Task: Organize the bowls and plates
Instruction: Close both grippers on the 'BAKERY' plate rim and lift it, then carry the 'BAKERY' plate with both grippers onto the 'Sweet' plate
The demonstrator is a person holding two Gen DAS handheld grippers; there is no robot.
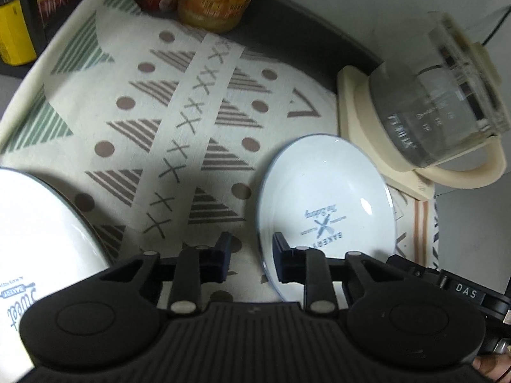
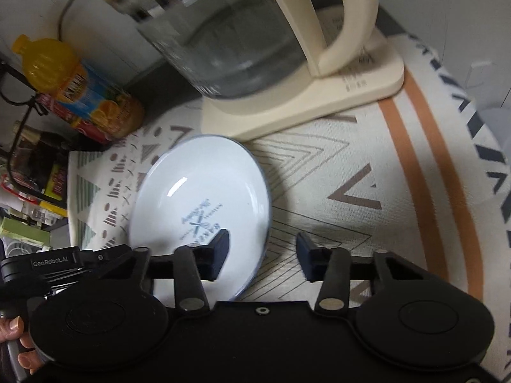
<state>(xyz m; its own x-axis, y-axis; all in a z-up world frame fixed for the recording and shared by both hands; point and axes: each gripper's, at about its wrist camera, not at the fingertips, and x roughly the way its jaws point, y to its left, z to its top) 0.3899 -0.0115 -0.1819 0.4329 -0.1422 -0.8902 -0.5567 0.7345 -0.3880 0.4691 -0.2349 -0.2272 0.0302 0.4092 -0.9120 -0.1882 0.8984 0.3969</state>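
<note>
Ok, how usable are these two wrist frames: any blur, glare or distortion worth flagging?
Left wrist view: strong fisheye bending of the tablecloth, slight blur on the kettle, a glare spot on the small plate, and the big plate is overexposed. Right wrist view: heavier motion blur on the kettle, and the plate's print is smeared.

Glossy white glazed plate (image 1: 329,204) on matt woven cloth (image 1: 179,134). Clear glass kettle (image 2: 230,41) with smooth cream plastic base (image 2: 306,102). Matt black plastic on left gripper (image 1: 251,252).
</note>
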